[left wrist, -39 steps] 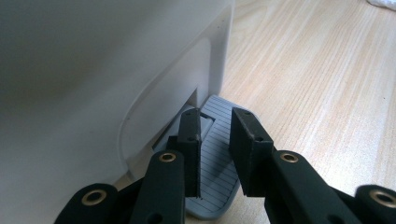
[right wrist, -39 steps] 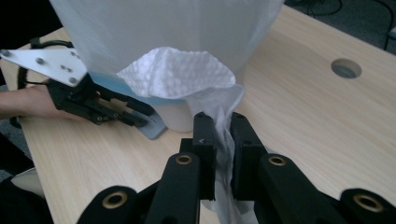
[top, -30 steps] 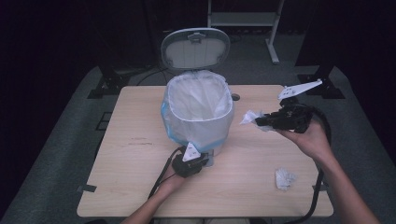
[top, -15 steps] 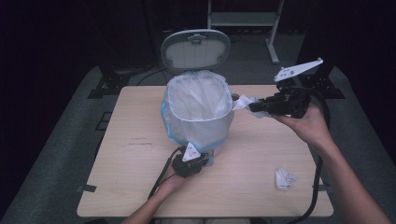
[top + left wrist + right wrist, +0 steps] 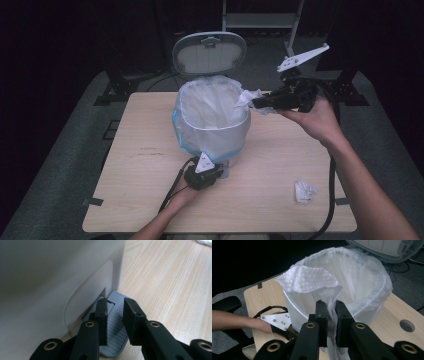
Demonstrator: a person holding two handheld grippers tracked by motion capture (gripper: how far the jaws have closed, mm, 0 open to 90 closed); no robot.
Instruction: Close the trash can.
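Left gripper [image 5: 216, 171]: your left hand holds it low on the tabletop [image 5: 150, 200], its jaws drawn near together and pressing down on the grey ribbed pedal [image 5: 117, 325] at the foot of the bin, nothing clamped between them
Bin [image 5: 212, 117]: white pedal bin at the middle of the tabletop, lined with a thin clear bag, its lid [image 5: 210, 52] standing open at the back
Paper towel [image 5: 308, 280]: crumpled white sheet, pinched between your right jaws, held at the bin's right rim, partly over the open mouth
Right gripper [image 5: 257, 103]: raised above the tabletop in your right hand, jaws clamped on the towel
Second wad [image 5: 304, 191]: another crumpled white paper, lying on the tabletop near its front right edge, well apart from the bin
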